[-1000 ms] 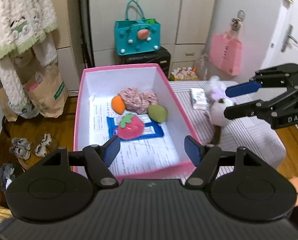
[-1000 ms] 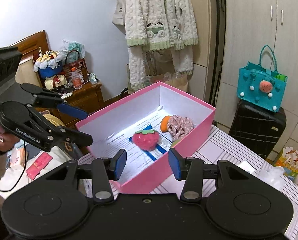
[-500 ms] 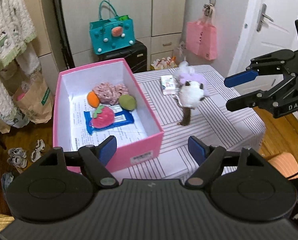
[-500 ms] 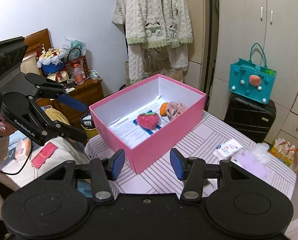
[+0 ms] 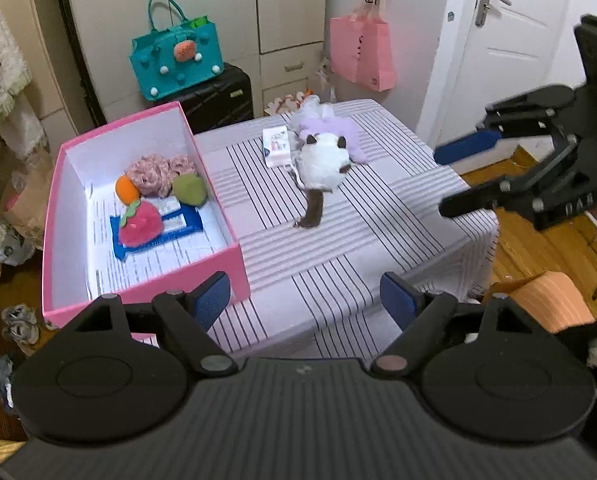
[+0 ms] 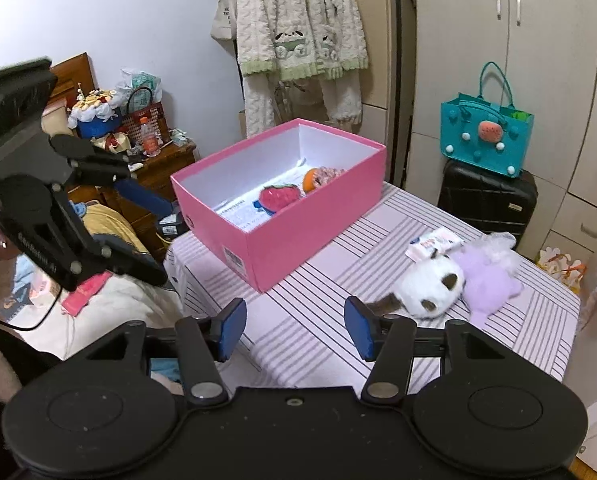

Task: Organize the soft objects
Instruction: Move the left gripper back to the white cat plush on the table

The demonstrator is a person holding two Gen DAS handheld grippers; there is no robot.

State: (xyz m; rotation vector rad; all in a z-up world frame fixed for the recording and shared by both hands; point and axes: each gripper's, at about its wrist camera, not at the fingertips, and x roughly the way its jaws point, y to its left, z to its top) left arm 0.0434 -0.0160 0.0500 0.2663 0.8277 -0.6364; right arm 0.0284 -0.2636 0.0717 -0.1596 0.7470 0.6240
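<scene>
A pink box [image 5: 234, 258] [image 6: 298, 236] stands on the striped table [image 5: 338, 268]. It holds a strawberry plush [image 5: 140, 226], an orange plush [image 5: 127, 189], a green plush [image 5: 189, 189], a pink knit piece [image 5: 154, 170] and a blue packet [image 5: 174, 230]. Right of the box lie a white plush cat [image 5: 322, 162] [image 6: 426, 284], a purple plush [image 5: 340, 130] [image 6: 490, 274] and a tissue pack [image 5: 276, 146]. My left gripper [image 5: 304, 298] [image 6: 154, 236] hovers over the table's near edge, jaws opening, nothing between them. My right gripper [image 6: 296, 330] [image 5: 454, 176] hangs off the table's right side, jaws opening, also empty.
A teal bag [image 5: 176, 60] sits on a black suitcase [image 5: 218, 96] behind the table. A pink bag [image 5: 362, 54] hangs by the white door [image 5: 498, 60]. A fluffy robe [image 6: 298, 32] hangs behind the box. Shoes [image 5: 18, 320] lie on the floor.
Both grippers have drawn back from the box, so the table and the white and purple plush now show. Both pairs of jaws stand wider.
</scene>
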